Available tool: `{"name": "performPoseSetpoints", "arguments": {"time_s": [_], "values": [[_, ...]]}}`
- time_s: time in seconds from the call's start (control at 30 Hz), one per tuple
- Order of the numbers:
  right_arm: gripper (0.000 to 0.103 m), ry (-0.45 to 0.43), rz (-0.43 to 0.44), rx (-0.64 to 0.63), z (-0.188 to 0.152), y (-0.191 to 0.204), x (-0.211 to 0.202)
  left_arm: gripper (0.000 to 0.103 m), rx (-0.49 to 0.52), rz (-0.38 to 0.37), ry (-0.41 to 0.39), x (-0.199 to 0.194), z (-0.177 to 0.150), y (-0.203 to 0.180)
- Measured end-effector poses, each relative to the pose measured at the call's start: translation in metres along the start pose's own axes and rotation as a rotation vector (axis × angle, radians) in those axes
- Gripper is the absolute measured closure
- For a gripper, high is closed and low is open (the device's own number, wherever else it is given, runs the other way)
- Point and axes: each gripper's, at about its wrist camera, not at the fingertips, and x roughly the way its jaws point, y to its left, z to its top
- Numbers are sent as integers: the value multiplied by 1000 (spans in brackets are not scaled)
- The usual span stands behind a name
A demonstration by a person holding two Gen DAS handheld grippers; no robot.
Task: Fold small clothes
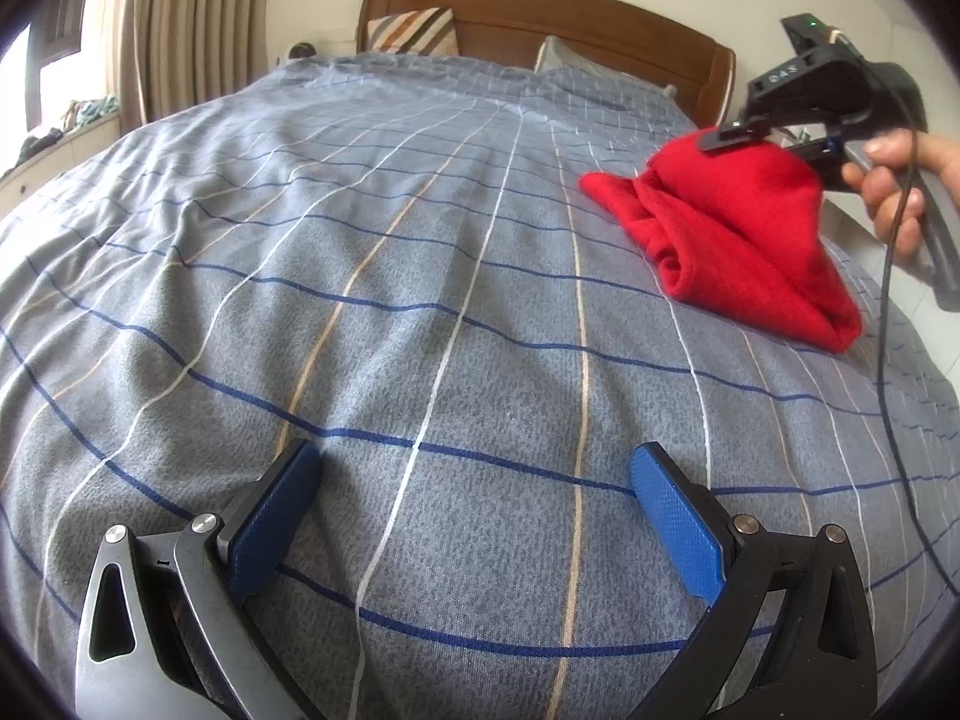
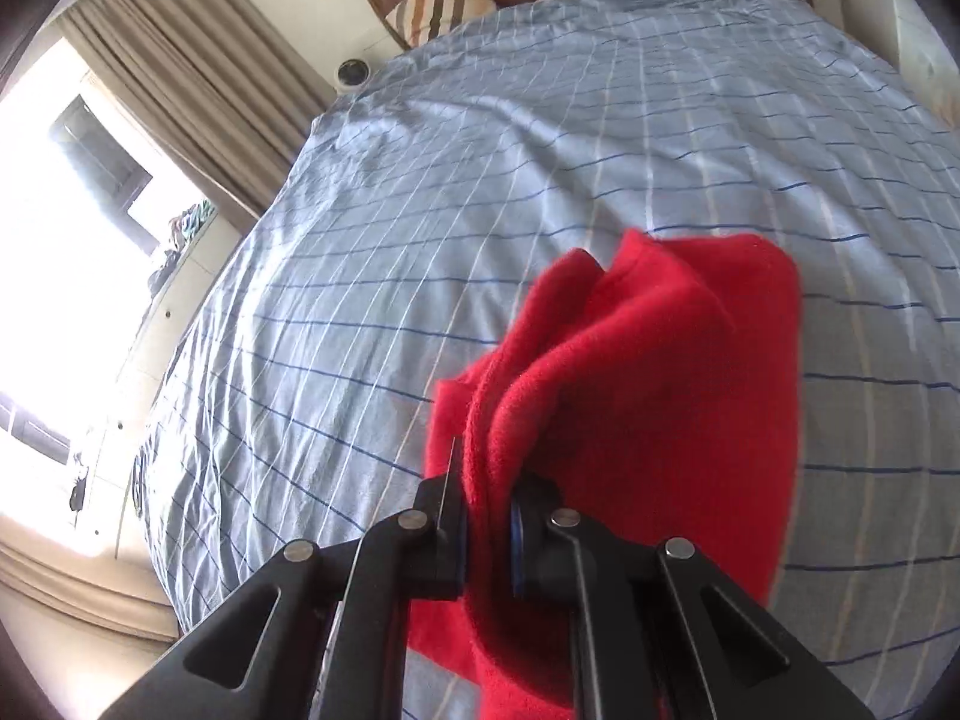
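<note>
Bed cover (image 1: 420,312), grey-blue check, fills both views and gives me a broad soft working surface; wooden headboard (image 1: 540,6) and a striped pillow (image 1: 414,30) at the far end, curtains (image 1: 162,30) off to the window side. On the right half of the cover sits the task piece, a red fleece garment (image 1: 738,240), bunched and part lifted: its lower end trails on the cover while the upper end is drawn up. I judge it light, limp and fuzzy, with no stiffness to keep a crease, so it should drape and sag from any single hold; not fragile, and the pile ought to grip well against the pads rather than slip. Best taken at an edge or corner, one per side, so it can be spread flat before folding. Right gripper (image 2: 487,516) has its jaws drawn nearly together and clamped on a gathered fold of the red cloth, which spills out past both fingers; a hand (image 1: 900,180) works its handle, cable hanging below. Left gripper (image 1: 474,516) hovers low over bare cover, blue pads (image 1: 672,516) wide apart, holding nothing, well clear of the garment
</note>
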Motion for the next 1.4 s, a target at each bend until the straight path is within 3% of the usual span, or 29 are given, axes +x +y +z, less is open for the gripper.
{"name": "performPoseSetpoints", "arguments": {"time_s": [0.03,0.07,0.13,0.2,0.27,0.4,0.47,0.6,0.7,0.73,0.9,1.0,1.17,1.23,1.4], "values": [[70,32,55,34,-3,2,17,1,1,-1,0,0,0,0],[63,71,150,98,-7,1,31,1,1,-1,0,0,0,0],[58,103,365,231,-19,-4,38,1,1,0,1,0,0,0],[57,95,439,238,-25,-5,28,1,3,4,4,0,0,0],[57,63,390,154,-26,-5,5,1,4,9,6,0,-1,-1],[57,-11,74,-110,-29,1,-34,1,6,15,7,1,-1,-2],[57,10,10,-183,-33,6,-28,1,7,16,7,1,0,-3],[59,21,-14,-335,-54,34,6,1,7,14,6,1,0,-3],[59,138,-41,-396,-83,49,46,1,10,12,6,2,0,-3],[60,132,-55,-423,-90,53,46,1,11,13,7,2,0,-3],[60,65,-26,-412,-94,43,-12,0,17,21,14,3,0,-3],[60,12,-127,-458,-97,27,-45,0,21,28,17,4,1,-4],[60,103,-206,-380,-108,-22,-23,0,22,27,16,4,1,-4],[59,114,-202,-346,-124,-34,-17,0,25,27,14,4,1,-5],[60,84,-136,-286,-170,-36,-55,0,29,28,8,4,0,-4]]}}
